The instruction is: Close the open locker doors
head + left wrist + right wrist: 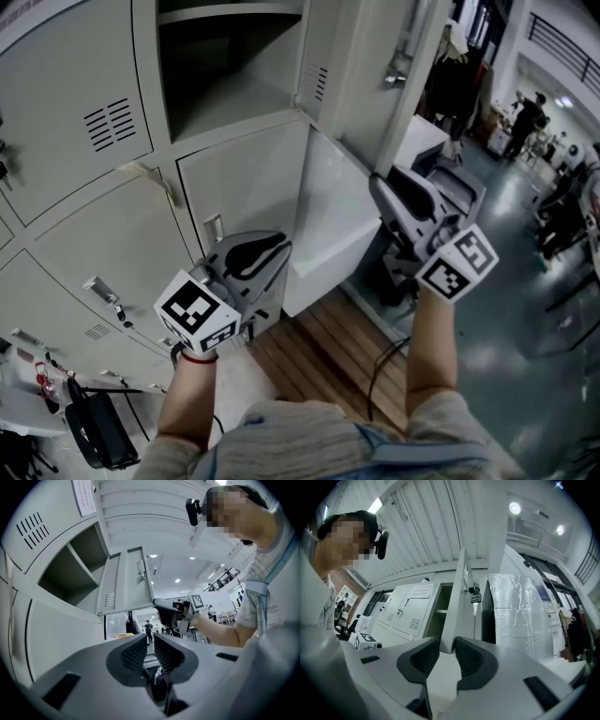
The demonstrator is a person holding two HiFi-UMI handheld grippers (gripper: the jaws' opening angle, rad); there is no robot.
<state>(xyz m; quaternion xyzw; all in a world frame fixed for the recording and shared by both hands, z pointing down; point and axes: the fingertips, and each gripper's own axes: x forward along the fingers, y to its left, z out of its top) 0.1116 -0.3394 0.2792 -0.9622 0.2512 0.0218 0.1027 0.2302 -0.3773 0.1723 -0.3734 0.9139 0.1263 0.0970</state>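
One grey locker door (375, 84) stands swung open to the right of its empty compartment (225, 66). My right gripper (377, 180) is at the door's lower free corner, jaws closed on the door's edge. In the right gripper view that edge (457, 602) runs down between the jaws of the right gripper (448, 644), and keys (474, 597) hang from the lock. The left gripper view shows the door (123, 581) and the right gripper (157, 605) at its corner. My left gripper (272, 248) hangs lower, in front of closed lockers, shut and holding nothing (150, 641).
Closed lockers (112, 234) fill the left. A white plastic-wrapped cabinet (520, 616) stands right of the open door. A wooden pallet (328, 347) with a black cable (380, 366) lies below. A black bag (98, 427) sits at lower left. People (525, 117) stand far right.
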